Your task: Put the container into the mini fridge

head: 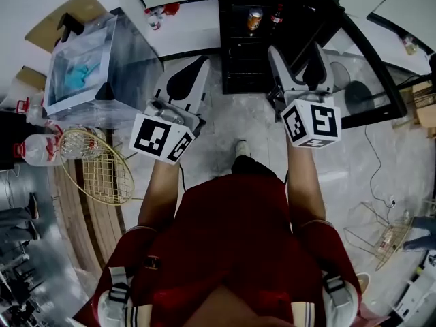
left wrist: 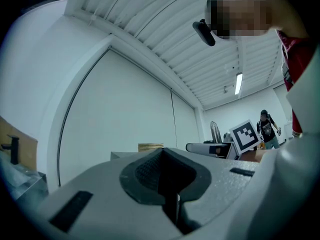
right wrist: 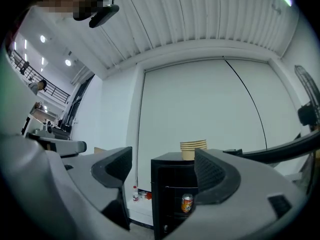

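A black mini fridge (head: 248, 46) stands open on the floor ahead of me, its glass door (head: 371, 73) swung out to the right. An orange can (head: 254, 19) and a dark bottle (head: 276, 13) stand on its shelf. My right gripper (head: 300, 56) is open and empty, a short way in front of the fridge. In the right gripper view the fridge (right wrist: 167, 184) and the can (right wrist: 187, 203) show between the jaws of the right gripper (right wrist: 162, 169). My left gripper (head: 197, 67) is shut on nothing. The left gripper (left wrist: 165, 171) points up at a white wall.
A stack of paper cups (right wrist: 193, 149) sits on top of the fridge. A clear plastic bin (head: 88, 67) stands at the left, with a wire basket (head: 95, 165) and water bottles (head: 37, 148) below it. A cable (head: 375, 169) and a wire rack (head: 381, 240) lie at the right.
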Demonstrator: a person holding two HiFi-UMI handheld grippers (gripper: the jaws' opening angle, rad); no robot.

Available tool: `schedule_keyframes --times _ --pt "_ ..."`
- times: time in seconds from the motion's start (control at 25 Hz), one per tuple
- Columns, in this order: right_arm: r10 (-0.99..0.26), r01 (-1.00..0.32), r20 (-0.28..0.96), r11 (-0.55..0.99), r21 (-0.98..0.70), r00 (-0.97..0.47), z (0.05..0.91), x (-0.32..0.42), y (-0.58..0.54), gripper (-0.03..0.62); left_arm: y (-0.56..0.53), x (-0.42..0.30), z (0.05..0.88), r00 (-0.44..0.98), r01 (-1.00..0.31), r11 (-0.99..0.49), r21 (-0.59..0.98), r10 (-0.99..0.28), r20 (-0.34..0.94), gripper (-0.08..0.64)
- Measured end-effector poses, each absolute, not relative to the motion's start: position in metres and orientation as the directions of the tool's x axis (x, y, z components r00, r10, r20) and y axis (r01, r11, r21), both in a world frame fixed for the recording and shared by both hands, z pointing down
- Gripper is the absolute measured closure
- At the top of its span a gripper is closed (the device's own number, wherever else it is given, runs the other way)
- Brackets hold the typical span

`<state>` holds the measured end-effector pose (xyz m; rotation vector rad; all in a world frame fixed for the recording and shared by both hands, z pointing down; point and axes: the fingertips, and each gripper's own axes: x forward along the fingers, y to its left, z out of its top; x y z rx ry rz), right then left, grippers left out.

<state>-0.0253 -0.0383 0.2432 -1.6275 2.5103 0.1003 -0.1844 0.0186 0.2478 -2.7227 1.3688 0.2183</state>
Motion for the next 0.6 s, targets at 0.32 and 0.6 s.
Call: schedule_keyframes --times 0.32,0.6 --pt "-0.914 -0.921 -0.134 0.389 -0.024 -0.382 0.244 -0.007 -0.115 0.204 -0.039 -0.168 0.247 0.568 -0.82 -0.573 -0.016 -0.809 -0.153 0.554" --pt "-0.916 -0.921 -0.12 0.388 -0.017 -0.384 0.25 0.007 -0.175 0.202 -0.083 -0.148 0.252 0.546 -0.836 -0.549 -0.023 -0.825 -0.149 0.554"
